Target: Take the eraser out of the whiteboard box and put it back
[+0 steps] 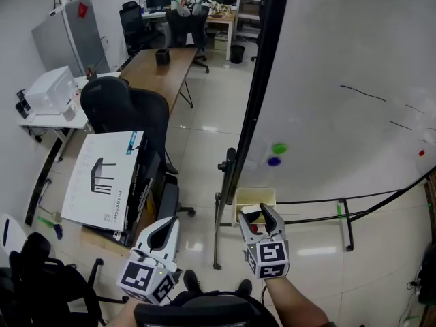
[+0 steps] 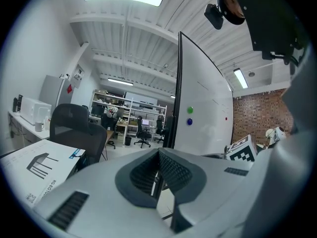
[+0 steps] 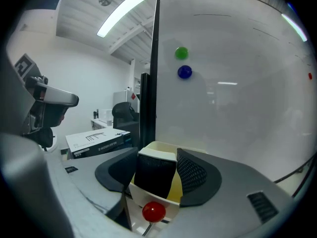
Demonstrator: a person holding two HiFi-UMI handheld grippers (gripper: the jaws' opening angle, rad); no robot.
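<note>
My right gripper (image 3: 157,153) is shut on the eraser (image 3: 156,176), a black block with a white top held upright between its pads. It hangs just over the pale yellow whiteboard box (image 3: 171,146), which is fixed low on the board's stand. A red ball (image 3: 154,211) shows below the eraser. In the head view the right gripper (image 1: 255,214) sits right over the box (image 1: 256,196) at the foot of the whiteboard (image 1: 340,60). My left gripper (image 1: 165,231) is lower left of it, jaws together and holding nothing; its shut jaws (image 2: 158,156) point past the board's edge.
A green magnet (image 1: 279,148) and a blue magnet (image 1: 274,161) stick to the board. The black stand post (image 1: 228,176) rises left of the box. A large white carton (image 1: 102,179), black office chairs (image 1: 126,111) and a wooden desk (image 1: 157,70) stand to the left.
</note>
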